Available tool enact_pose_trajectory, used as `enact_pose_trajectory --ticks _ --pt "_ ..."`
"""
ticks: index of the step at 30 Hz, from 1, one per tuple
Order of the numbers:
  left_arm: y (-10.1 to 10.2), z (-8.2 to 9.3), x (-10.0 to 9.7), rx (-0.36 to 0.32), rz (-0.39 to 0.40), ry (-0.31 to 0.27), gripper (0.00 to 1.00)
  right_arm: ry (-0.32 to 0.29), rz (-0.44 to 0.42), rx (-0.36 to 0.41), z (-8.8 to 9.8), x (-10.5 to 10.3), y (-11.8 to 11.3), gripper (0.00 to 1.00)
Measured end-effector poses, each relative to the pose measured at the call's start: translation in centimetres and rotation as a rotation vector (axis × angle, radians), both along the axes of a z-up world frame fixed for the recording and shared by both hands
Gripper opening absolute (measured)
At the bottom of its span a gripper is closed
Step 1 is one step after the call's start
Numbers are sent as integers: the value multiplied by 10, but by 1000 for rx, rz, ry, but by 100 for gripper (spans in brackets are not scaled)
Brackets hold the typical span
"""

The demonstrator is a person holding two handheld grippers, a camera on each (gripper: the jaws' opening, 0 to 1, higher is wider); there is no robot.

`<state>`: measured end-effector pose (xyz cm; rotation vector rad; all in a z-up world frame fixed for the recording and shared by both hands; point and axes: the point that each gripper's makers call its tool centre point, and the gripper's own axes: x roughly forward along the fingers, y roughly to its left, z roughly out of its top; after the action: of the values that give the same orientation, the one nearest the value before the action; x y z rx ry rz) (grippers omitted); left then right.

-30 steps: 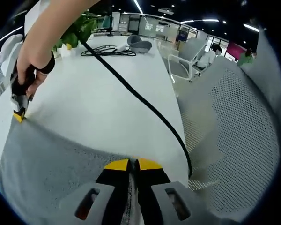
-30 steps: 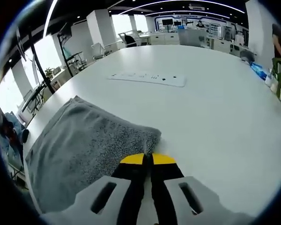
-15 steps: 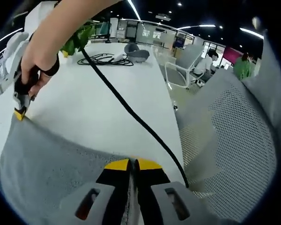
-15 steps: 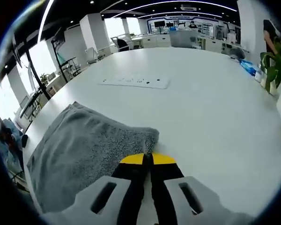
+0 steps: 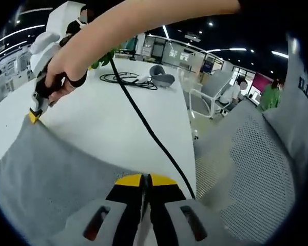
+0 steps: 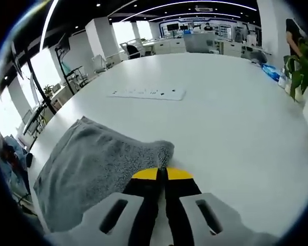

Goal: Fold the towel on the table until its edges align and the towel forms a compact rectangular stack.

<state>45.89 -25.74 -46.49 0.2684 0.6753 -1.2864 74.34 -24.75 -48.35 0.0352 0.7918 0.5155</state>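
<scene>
The grey terry-cloth towel (image 5: pixel 51 174) lies spread on the broad white table (image 5: pixel 105 118), and two of its corners are pinched. The left gripper (image 5: pixel 142 180) is closed on the near edge of the cloth, its yellow-tipped jaws pressed together with the fabric running between them. In the right gripper view the right gripper (image 6: pixel 161 174) is likewise clamped on a bunched corner of the towel (image 6: pixel 97 164). In the left gripper view that same gripper is seen at the far left, held in a hand (image 5: pixel 66 69), its yellow tip at the far corner.

For a clean fold, both corners are best raised together and kept level, with the edge between them held taut so no sag or crease forms. They are then best carried across to the opposite edge and set down corner on corner before either grip is loosened. A black cable (image 5: pixel 143 125) crosses the table beside the towel and is best kept clear of the moving cloth.

The towel is soft and limp, with a looped, nubbly pile; it is likely to drape and cling rather than hold a line. The table is smooth, matt and hard. A flat white power strip (image 6: pixel 148 93) lies well beyond the towel, and what seems to be a white mesh chair back (image 5: pixel 251 164) stands at the right.
</scene>
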Motion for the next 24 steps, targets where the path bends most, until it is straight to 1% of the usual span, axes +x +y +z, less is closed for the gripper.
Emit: enact_pose_trajectory --ticks 1,2,4,8,9,11,12,14,18,19,20,21,22,24 --pt "1 2 -1 -8 3 2 4 -5 -3 -1 0 6 -2 0" --pt "1 5 -1 -11 5 3 4 -5 -3 -2 1 7 -1 0" --pt "3 7 -2 -15 9 -1 4 -6 4 -6 7 2 3 0" --pt "8 16 0 -34 31 -10 4 -6 10 -4 2 16 5 0" --pt "9 17 0 -36 34 -11 4 -5 9 -3 4 14 6 0" --pt "12 22 1 -44 45 -13 4 9 -21 45 9 14 11 0" --pt "13 28 1 -53 53 -12 4 10 -29 60 11 16 12 0" --pt "15 31 1 -61 65 -10 4 9 -32 63 20 8 15 0" --pt "22 31 2 -86 104 -2 4 0 -21 70 27 13 22 0" --pt "23 32 3 -89 110 -3 4 -3 -18 70 31 8 24 0" --pt "25 34 3 -95 117 -7 4 -7 -13 71 35 6 27 0" --pt "27 36 3 -99 122 -9 4 -11 -12 71 33 13 27 0" --pt "29 40 4 -107 131 -11 4 -25 -11 67 35 17 27 0" --pt "32 47 5 -121 144 -20 4 -41 -8 65 44 9 31 0"
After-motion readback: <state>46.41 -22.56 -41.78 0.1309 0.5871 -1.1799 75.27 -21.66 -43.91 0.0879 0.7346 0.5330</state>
